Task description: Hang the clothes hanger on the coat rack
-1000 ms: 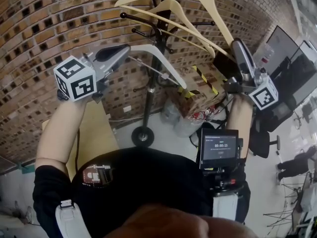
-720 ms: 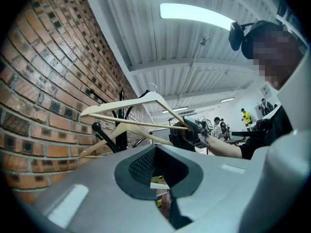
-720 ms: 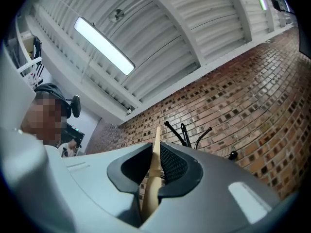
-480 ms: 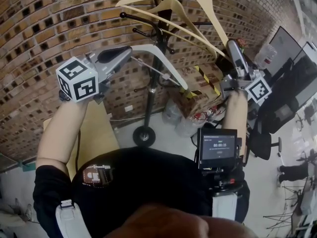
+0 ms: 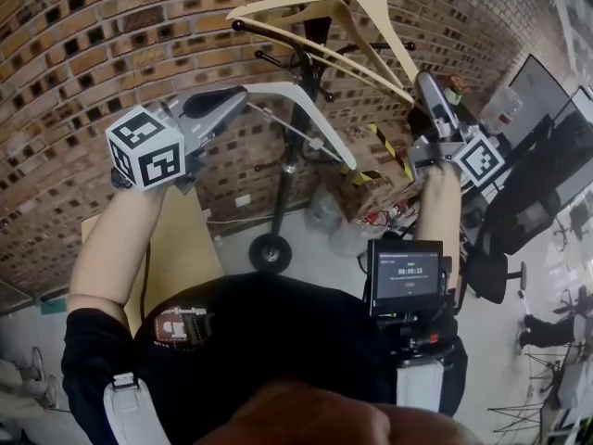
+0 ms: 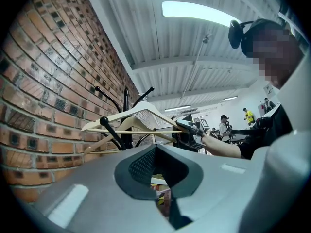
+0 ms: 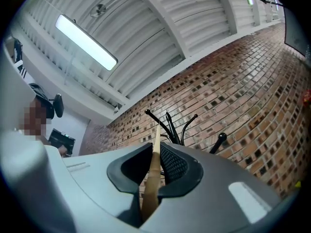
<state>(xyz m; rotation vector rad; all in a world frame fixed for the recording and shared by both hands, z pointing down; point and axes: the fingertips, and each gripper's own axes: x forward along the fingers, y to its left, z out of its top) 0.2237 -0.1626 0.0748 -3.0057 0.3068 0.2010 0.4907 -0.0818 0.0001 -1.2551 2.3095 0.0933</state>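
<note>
A light wooden hanger [image 5: 371,26] is held up at the top of the black coat rack [image 5: 287,156], its left tip over a rack arm. My right gripper [image 5: 422,86] is shut on the hanger's right end. In the right gripper view the wooden strip [image 7: 154,154] runs up between the jaws [image 7: 154,171], with the rack's prongs [image 7: 167,125] just beyond. A white hanger [image 5: 310,123] hangs lower on the rack. My left gripper [image 5: 227,100] stays level beside its left end, apart from it. Its jaws [image 6: 158,176] stand close together with nothing between them.
A brick wall [image 5: 93,54] stands close behind the rack. The rack's wheeled base [image 5: 269,253] is on the floor. A taped cardboard box [image 5: 371,170] sits to its right and an office chair [image 5: 486,267] further right. A small timer screen [image 5: 406,272] is at my chest.
My right gripper has moved left and slightly down toward the rack, rolling the wooden hanger, which now lies closer over the rack's top. The left gripper has stayed still.
</note>
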